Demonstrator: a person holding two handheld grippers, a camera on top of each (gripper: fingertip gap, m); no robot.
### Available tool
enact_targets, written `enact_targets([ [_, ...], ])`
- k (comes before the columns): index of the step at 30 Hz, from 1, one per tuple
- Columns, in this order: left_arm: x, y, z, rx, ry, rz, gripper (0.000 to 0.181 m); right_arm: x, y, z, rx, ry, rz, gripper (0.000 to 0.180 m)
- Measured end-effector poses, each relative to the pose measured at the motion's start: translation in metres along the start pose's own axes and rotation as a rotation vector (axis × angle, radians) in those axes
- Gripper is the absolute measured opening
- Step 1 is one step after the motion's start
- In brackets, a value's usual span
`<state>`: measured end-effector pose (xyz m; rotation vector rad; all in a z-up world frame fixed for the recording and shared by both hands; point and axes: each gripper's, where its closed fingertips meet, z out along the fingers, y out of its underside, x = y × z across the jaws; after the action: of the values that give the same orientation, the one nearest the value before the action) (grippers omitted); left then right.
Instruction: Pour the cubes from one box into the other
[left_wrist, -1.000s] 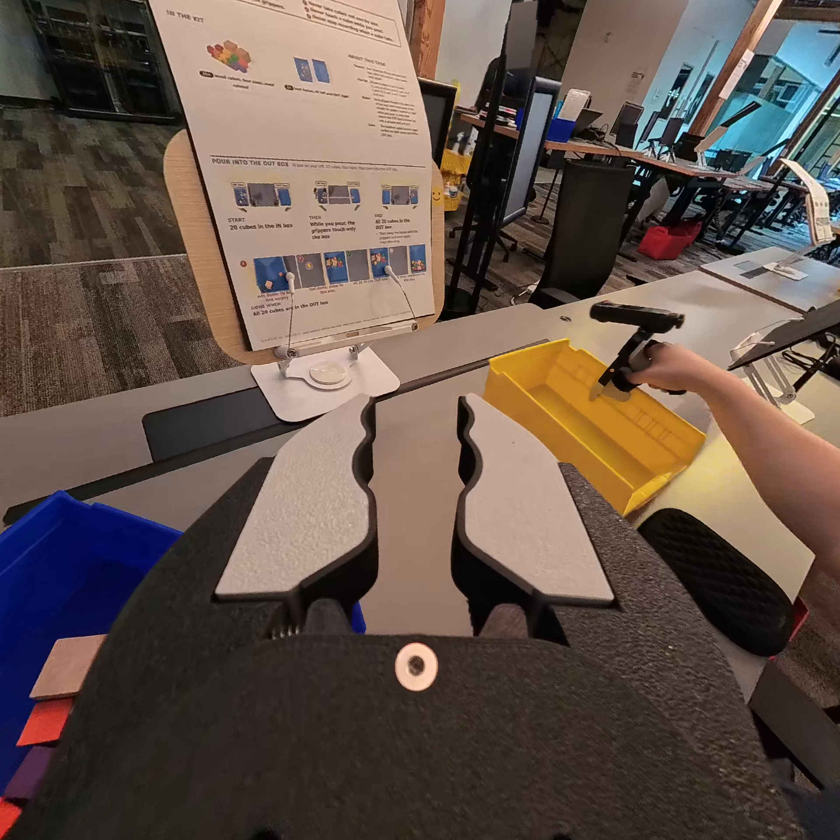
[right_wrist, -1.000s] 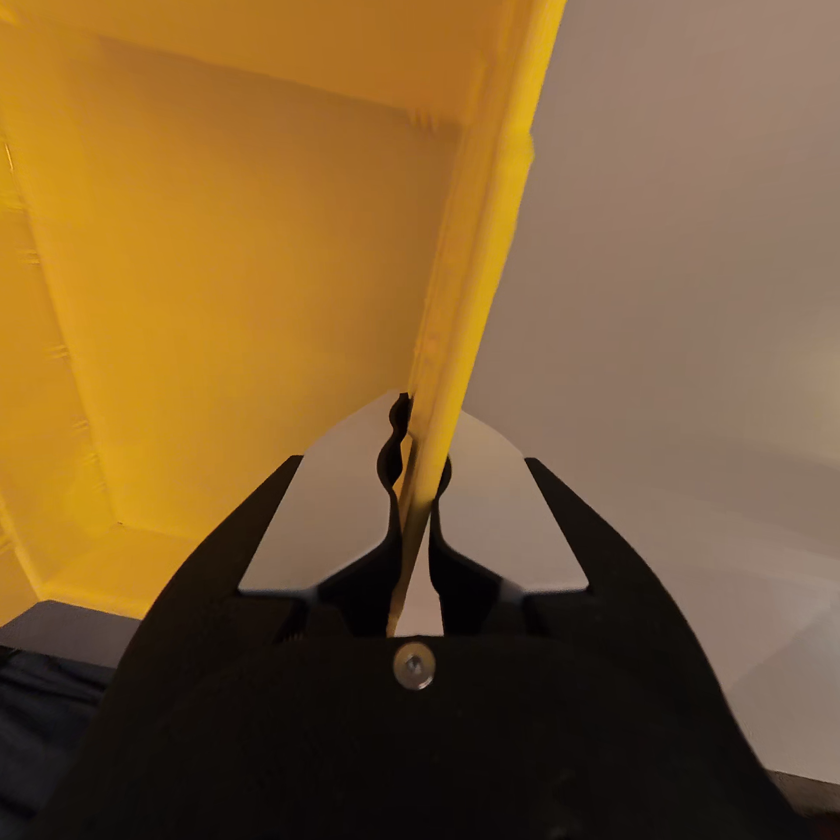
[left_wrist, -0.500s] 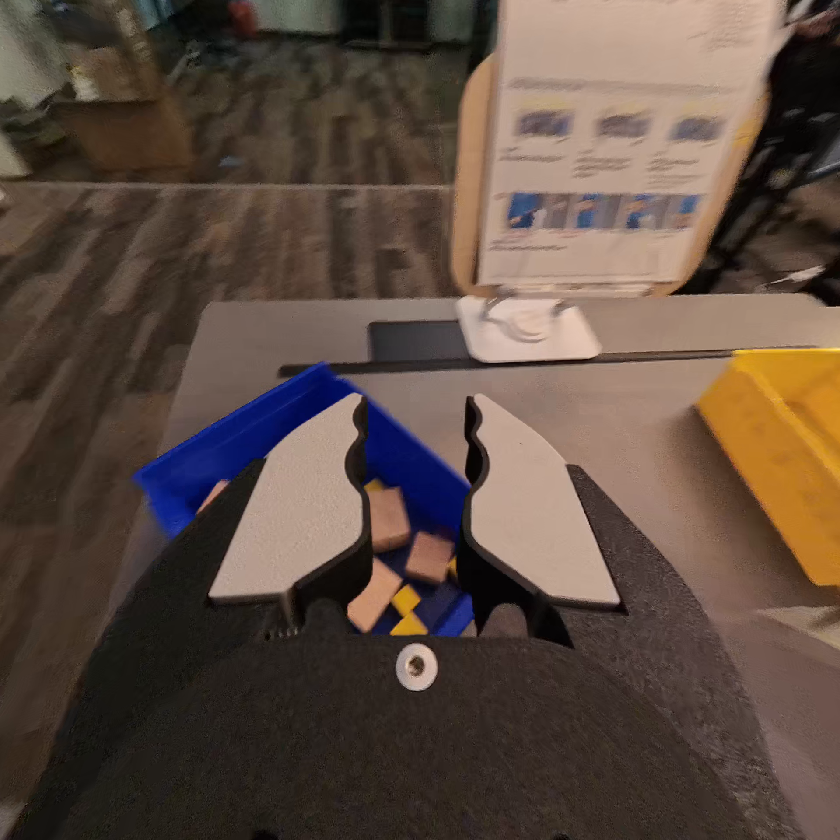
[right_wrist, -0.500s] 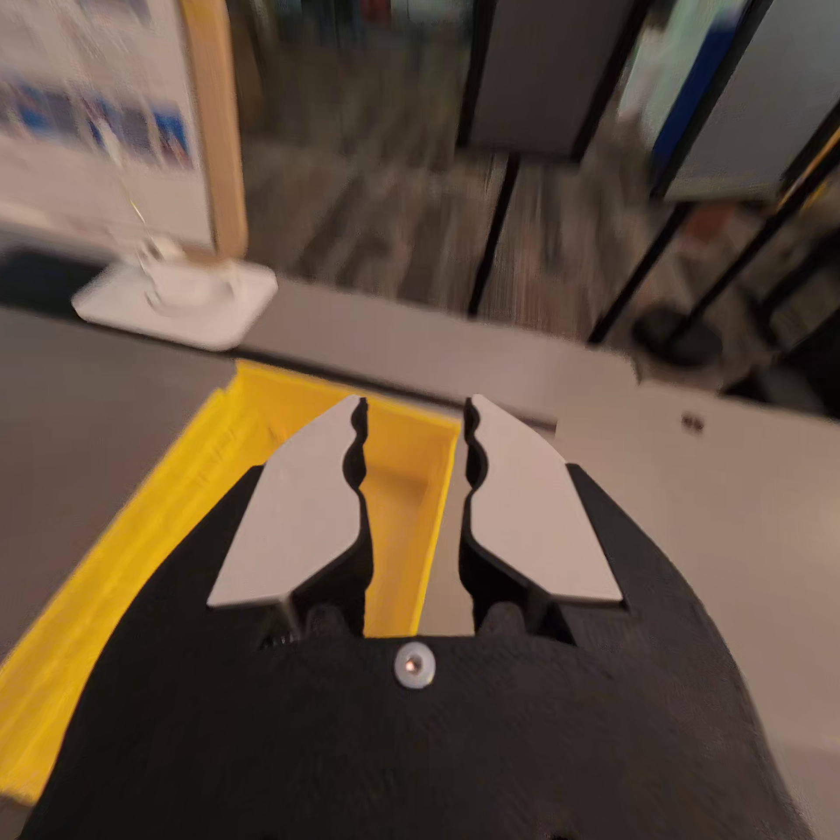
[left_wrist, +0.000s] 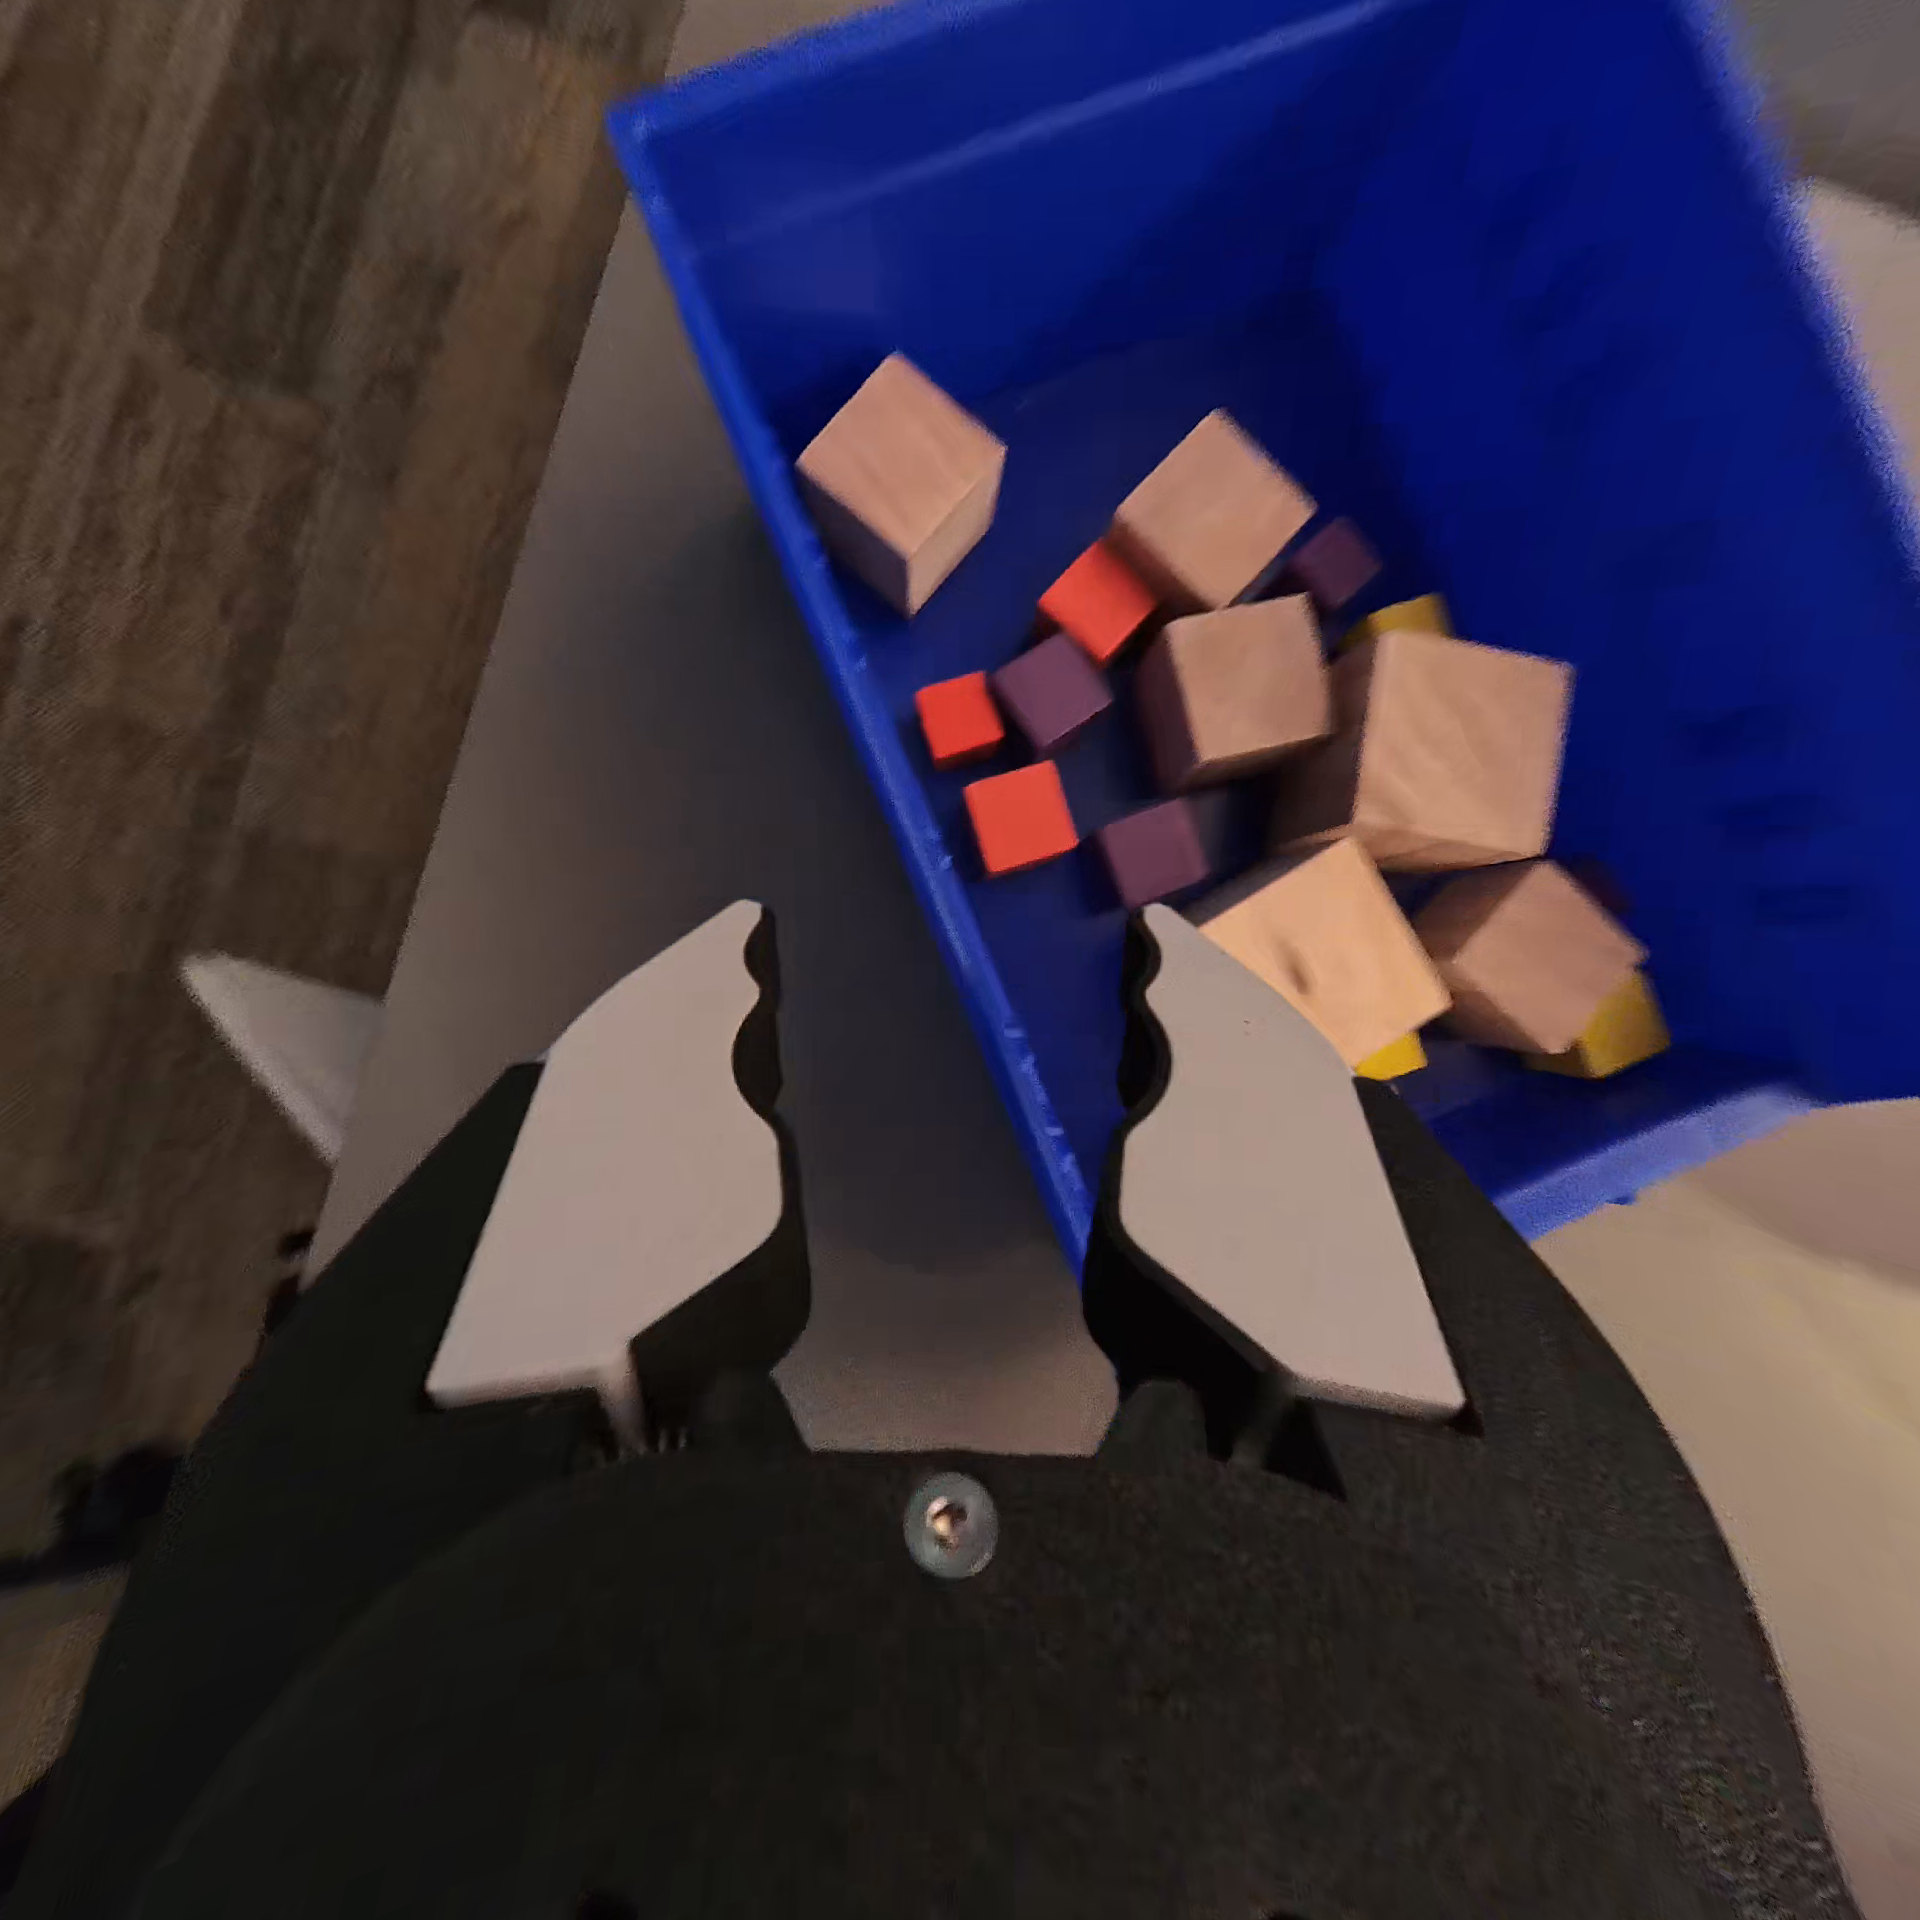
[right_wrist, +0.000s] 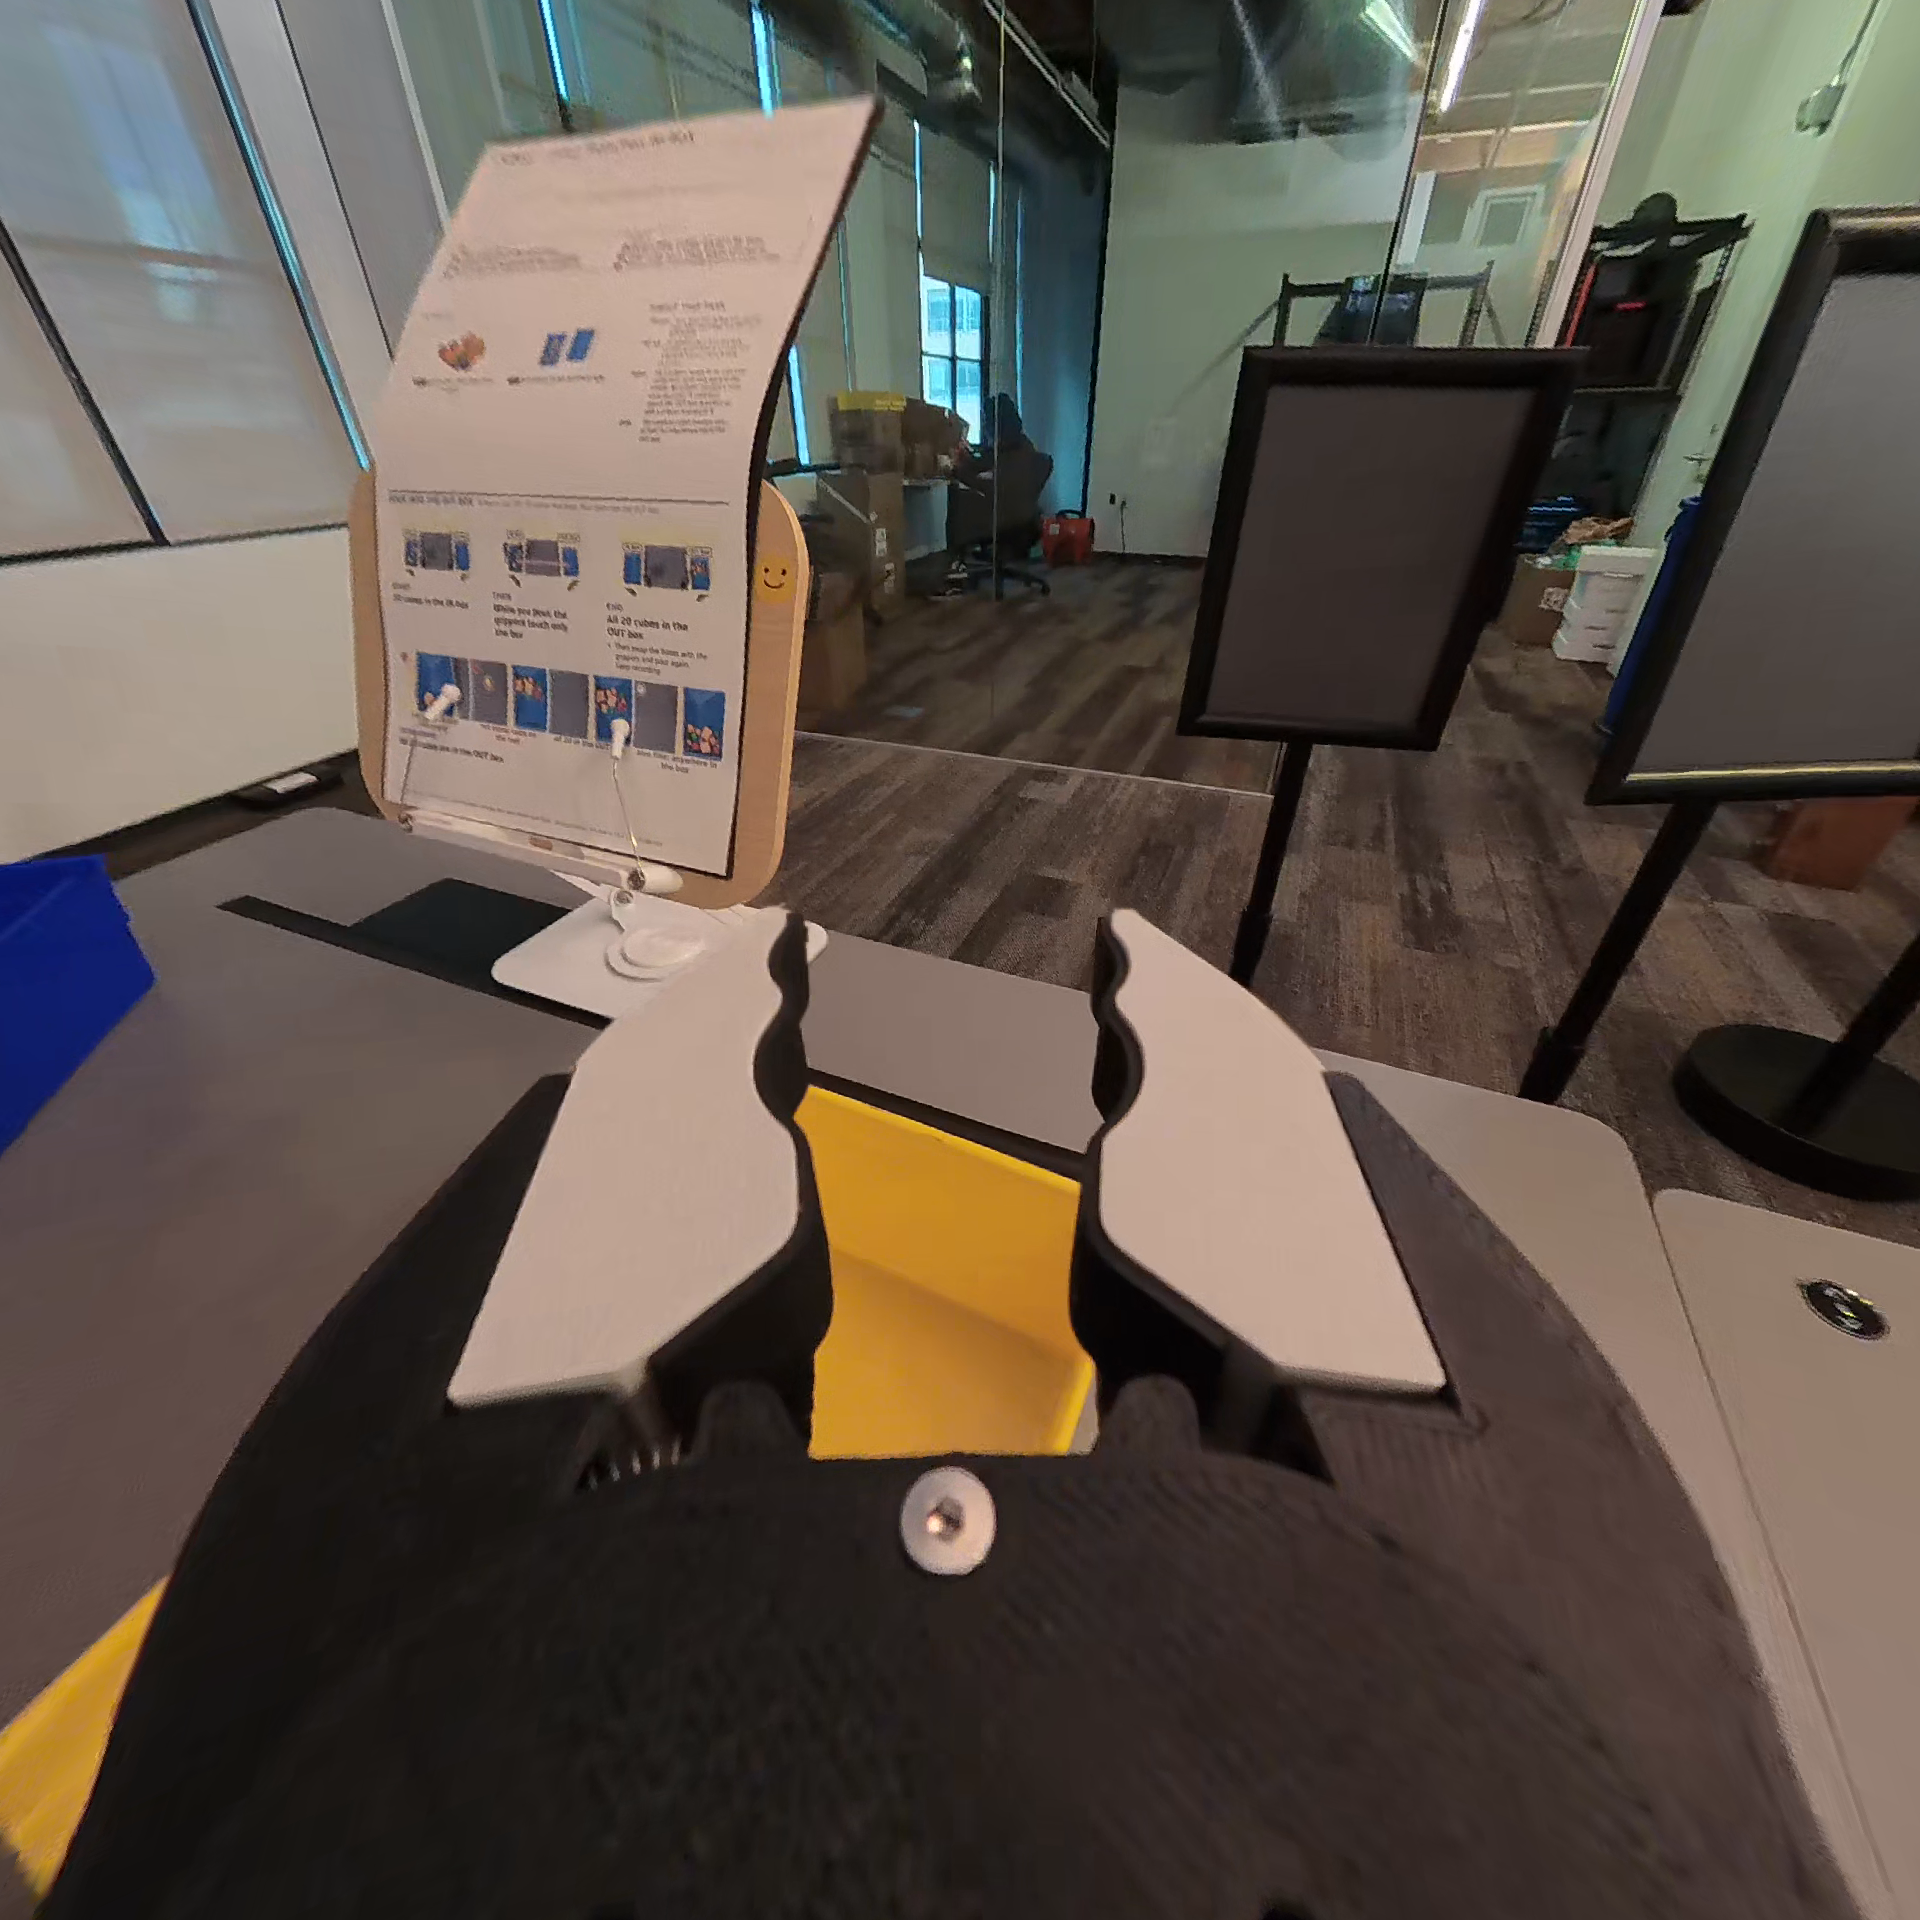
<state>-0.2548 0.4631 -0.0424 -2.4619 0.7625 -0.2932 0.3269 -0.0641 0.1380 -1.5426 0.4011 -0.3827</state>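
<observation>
Blue box (left_wrist: 1195, 229) full of cubes (left_wrist: 1236, 696) sits by my open left tongs (left_wrist: 948, 940), and my right tongs (right_wrist: 945, 940) gape wide over the yellow box (right_wrist: 935, 1288).

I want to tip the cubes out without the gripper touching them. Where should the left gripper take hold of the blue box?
Probably the thin side wall of the blue box, from above. The open left gripper already straddles that rim, one finger outside, one inside. The wall is flat and upright, and the cubes near that end lie a little clear of it.
</observation>
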Motion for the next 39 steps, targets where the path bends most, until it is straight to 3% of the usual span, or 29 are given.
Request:
enact_targets([
  [2, -0.008, 0.011, 0.01, -0.092, -0.048, -0.009, 0.067, -0.005, -0.003, -0.002, 0.016, -0.026, 0.016, 0.052],
  [5, -0.001, 0.022, 0.029, -0.186, 0.016, -0.061, 0.06, -0.013, -0.003, -0.002, 0.003, -0.049, 0.021, 0.051],
  [7, -0.005, 0.031, 0.042, -0.269, 0.018, -0.074, 0.043, -0.018, -0.002, -0.001, -0.018, -0.061, 0.005, 0.049],
  [9, -0.001, 0.038, 0.055, -0.34, 0.066, -0.082, 0.037, -0.025, 0.0, 0.0, -0.037, -0.083, -0.011, 0.049],
  [10, 0.008, 0.04, 0.06, -0.367, 0.124, -0.084, 0.021, -0.028, 0.001, 0.001, -0.044, -0.093, -0.017, 0.049],
  [12, 0.006, 0.041, 0.066, -0.408, 0.094, -0.048, 0.017, -0.033, 0.002, 0.004, -0.058, -0.103, -0.022, 0.048],
  [20, 0.024, 0.019, 0.082, -0.353, 0.07, 0.076, 0.013, -0.082, 0.013, 0.029, -0.182, -0.182, -0.04, 0.04],
  [25, 0.072, 0.015, 0.089, -0.354, 0.13, 0.174, 0.014, -0.169, 0.004, 0.048, -0.15, -0.318, -0.09, 0.038],
  [27, 0.097, 0.014, 0.091, -0.35, 0.152, 0.218, 0.014, -0.21, 0.026, 0.061, -0.225, -0.395, -0.145, 0.038],
  [32, 0.156, 0.018, 0.092, -0.334, 0.187, 0.294, 0.013, -0.304, 0.131, 0.09, -0.633, -0.553, -0.167, 0.044],
  [34, 0.178, 0.019, 0.093, -0.328, 0.201, 0.338, 0.014, -0.325, 0.155, 0.108, -0.744, -0.54, -0.103, 0.044],
  [36, 0.197, 0.021, 0.093, -0.327, 0.217, 0.364, 0.013, -0.331, 0.16, 0.137, -0.731, -0.48, -0.061, 0.044],
  [39, 0.222, 0.026, 0.092, -0.321, 0.236, 0.414, 0.014, -0.321, 0.178, 0.171, -0.823, -0.35, -0.053, 0.058],
])
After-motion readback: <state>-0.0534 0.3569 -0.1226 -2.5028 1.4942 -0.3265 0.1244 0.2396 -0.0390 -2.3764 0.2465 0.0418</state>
